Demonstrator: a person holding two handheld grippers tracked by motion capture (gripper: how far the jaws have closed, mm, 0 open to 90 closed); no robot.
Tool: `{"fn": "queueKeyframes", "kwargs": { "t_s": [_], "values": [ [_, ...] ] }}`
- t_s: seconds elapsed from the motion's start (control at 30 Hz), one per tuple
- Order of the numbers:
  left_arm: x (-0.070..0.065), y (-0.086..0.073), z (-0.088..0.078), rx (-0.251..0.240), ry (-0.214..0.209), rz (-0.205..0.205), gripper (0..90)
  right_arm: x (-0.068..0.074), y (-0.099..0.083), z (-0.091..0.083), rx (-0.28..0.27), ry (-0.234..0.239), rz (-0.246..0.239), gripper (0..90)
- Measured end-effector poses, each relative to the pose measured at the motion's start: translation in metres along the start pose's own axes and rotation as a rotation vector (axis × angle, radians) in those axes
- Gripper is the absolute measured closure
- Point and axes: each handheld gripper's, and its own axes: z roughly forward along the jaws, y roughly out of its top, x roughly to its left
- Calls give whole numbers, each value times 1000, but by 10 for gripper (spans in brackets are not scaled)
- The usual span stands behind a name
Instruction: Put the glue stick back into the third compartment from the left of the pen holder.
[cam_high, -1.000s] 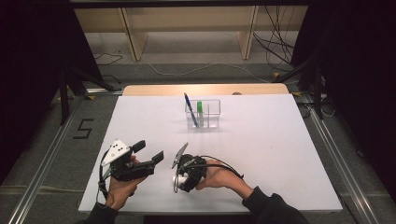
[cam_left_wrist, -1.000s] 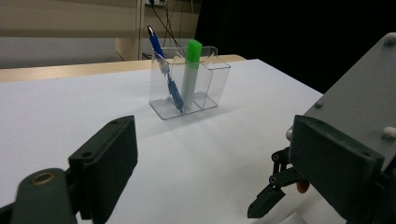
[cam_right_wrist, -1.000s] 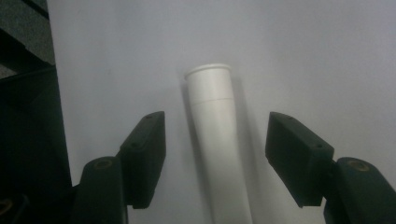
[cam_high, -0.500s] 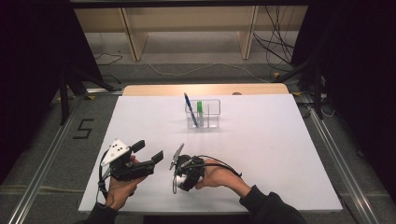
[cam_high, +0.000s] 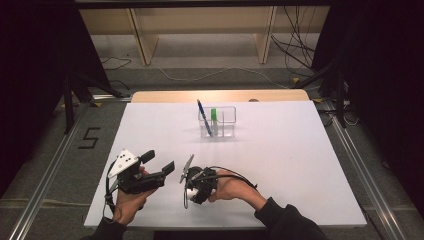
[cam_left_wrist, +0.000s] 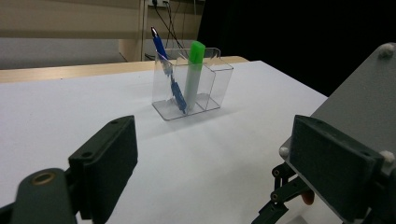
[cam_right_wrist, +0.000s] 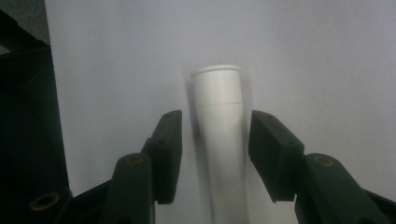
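The right gripper (cam_right_wrist: 215, 154) is held pointing down at the white table surface (cam_high: 300, 165), its two black jaws set either side of a white cylindrical marker (cam_right_wrist: 219, 140) that lies flat between them. The jaws have just been closing; narrow gaps remain on both sides, so the marker is bracketed but not yet gripped. This straddling pose is judged to prepare a pick-up. The left gripper (cam_left_wrist: 205, 154) is held level and spread wide, grasping nothing, apparently waiting. The right gripper view alone reveals the marker, which in the high view is masked by the right gripper (cam_high: 192, 180). The left gripper view details the clear plastic compartmented holder (cam_left_wrist: 194, 86), well apart, containing a blue pen (cam_left_wrist: 166, 70) and a green-capped marker (cam_left_wrist: 194, 74).
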Motion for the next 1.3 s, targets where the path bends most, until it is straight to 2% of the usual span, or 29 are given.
{"fn": "queueKeyframes", "kwargs": {
  "t_s": [0.13,0.3,0.37,0.6,0.73,0.93,1.3],
  "values": [
    [0,0,0,1,2,1,150,-1,1,1,2,-3,-8,573],
    [0,0,0,-1,5,1,150,-1,3,2,30,7,-22,584],
    [1,0,-1,3,7,2,150,0,3,2,36,11,-9,588],
    [1,0,0,2,12,3,150,-1,4,5,52,8,-30,608],
    [1,0,-1,2,12,3,150,0,5,5,68,9,-25,626],
    [1,0,0,1,12,3,150,0,8,6,78,-17,-57,663],
    [1,0,-1,0,14,2,150,2,11,5,96,-34,-88,681]
  ]
}}
